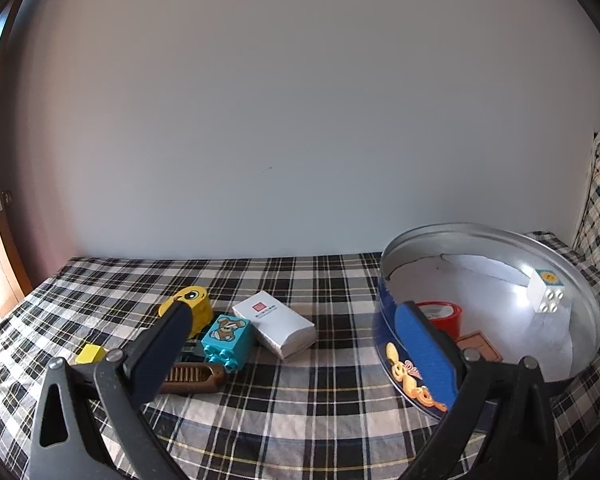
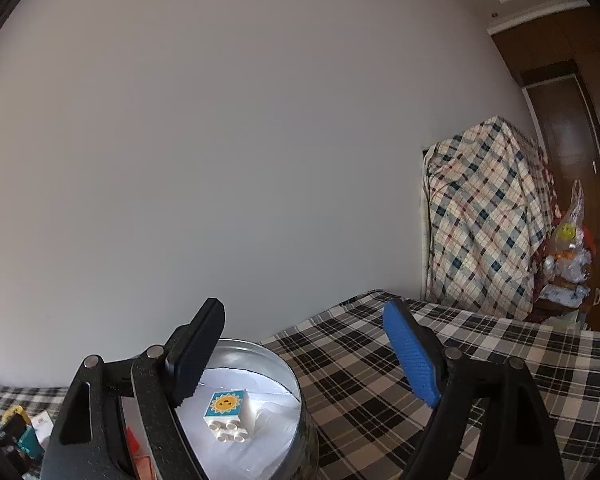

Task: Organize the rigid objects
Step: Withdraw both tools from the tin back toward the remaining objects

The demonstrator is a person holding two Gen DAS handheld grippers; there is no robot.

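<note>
My left gripper (image 1: 293, 309) stands open above the plaid cloth (image 1: 300, 400), nothing between its fingers. Ahead of its left finger lie a yellow smiley block (image 1: 190, 303), a teal bear brick (image 1: 226, 337), a white box (image 1: 276, 325), a small yellow brick (image 1: 89, 354) and a brown comb-like piece (image 1: 192, 377). To the right stands a round blue tin (image 1: 420, 248) holding a white sun brick (image 1: 546, 291), a red lid (image 1: 440, 314) and a tan card (image 1: 480, 346). My right gripper (image 2: 303, 316) is open and empty, above the tin (image 2: 256, 346), with the sun brick (image 2: 228, 416) below it.
A white wall runs close behind the cloth-covered surface. A plaid-covered pile (image 2: 484, 216) stands at the far right corner, with a plastic bag of items (image 2: 568, 248) and a dark wooden cabinet (image 2: 572, 128) beyond it. A door edge (image 1: 4, 208) is at the left.
</note>
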